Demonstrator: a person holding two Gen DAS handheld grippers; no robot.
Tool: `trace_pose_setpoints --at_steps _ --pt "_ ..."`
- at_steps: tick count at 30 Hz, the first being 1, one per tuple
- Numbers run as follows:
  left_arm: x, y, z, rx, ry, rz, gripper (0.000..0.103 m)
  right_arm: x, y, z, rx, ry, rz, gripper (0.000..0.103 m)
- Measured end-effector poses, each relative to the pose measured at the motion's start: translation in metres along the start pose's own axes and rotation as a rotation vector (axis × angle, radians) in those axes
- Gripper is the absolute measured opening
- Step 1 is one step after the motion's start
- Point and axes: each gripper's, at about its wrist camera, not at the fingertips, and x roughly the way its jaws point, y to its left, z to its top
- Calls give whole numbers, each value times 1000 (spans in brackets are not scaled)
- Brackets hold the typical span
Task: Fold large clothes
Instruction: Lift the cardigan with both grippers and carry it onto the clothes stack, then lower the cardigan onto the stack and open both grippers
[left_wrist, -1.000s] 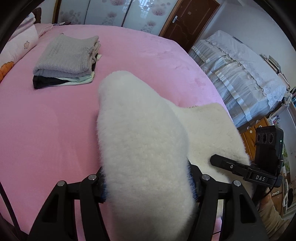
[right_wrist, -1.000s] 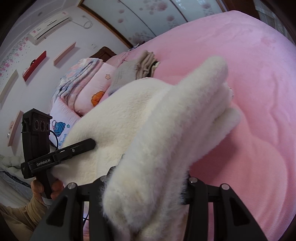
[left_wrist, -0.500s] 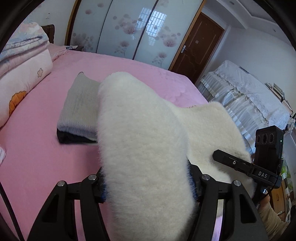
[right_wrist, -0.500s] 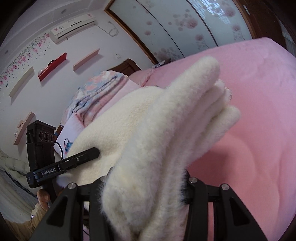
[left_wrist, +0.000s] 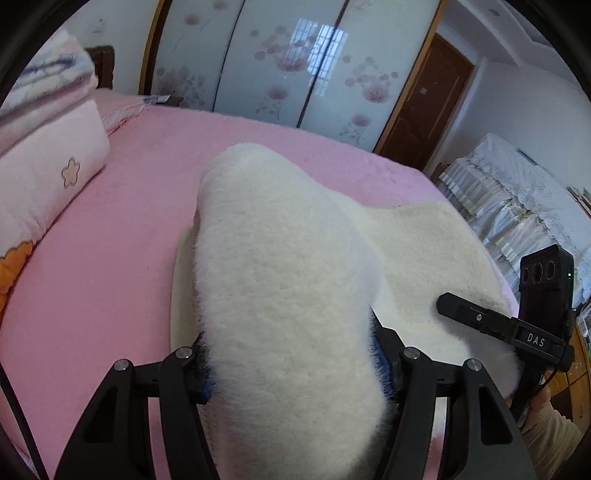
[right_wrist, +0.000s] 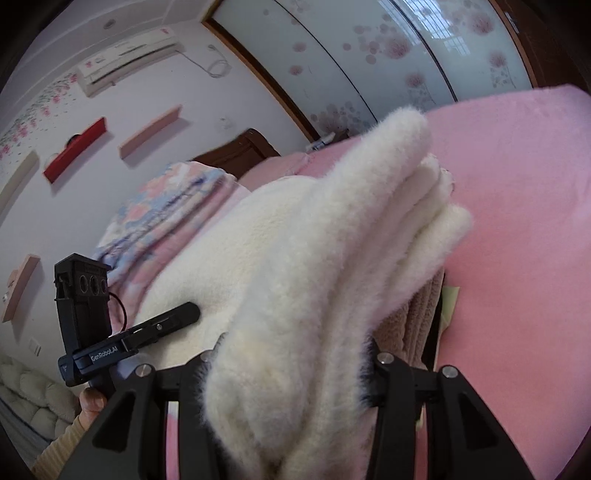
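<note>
Your left gripper (left_wrist: 291, 373): jaws part-open, clamped on a thick folded white fleece garment (left_wrist: 280, 280) | your right gripper (right_wrist: 291, 373): narrower, gripping the same fleece | garment above the pink bedsheet (left_wrist: 110, 258), seemingly resting on a brown folded pile (right_wrist: 417, 317).

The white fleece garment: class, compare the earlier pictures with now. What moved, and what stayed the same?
The white fleece garment has been carried across the pink bed to the folded stack and now covers it. The left gripper and right gripper stay clamped on it; nothing was let go.
</note>
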Motion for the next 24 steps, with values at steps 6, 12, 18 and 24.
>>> trace_pose_setpoints --at_steps 6,12,18,24 --pt "37 39 -24 -29 -72 -5 87 49 -34 -20 29 52 -73 49" --pt "32 34 -31 -5 -58 80 103 45 -23 -14 -33 140 -137 56" --pt "-5 -1 -33 46 -46 255 103 12 6 -17 -63 179 -290 58" --pt "-58 -40 -40 51 -61 327 103 -45 37 -32 -111 162 -429 59"
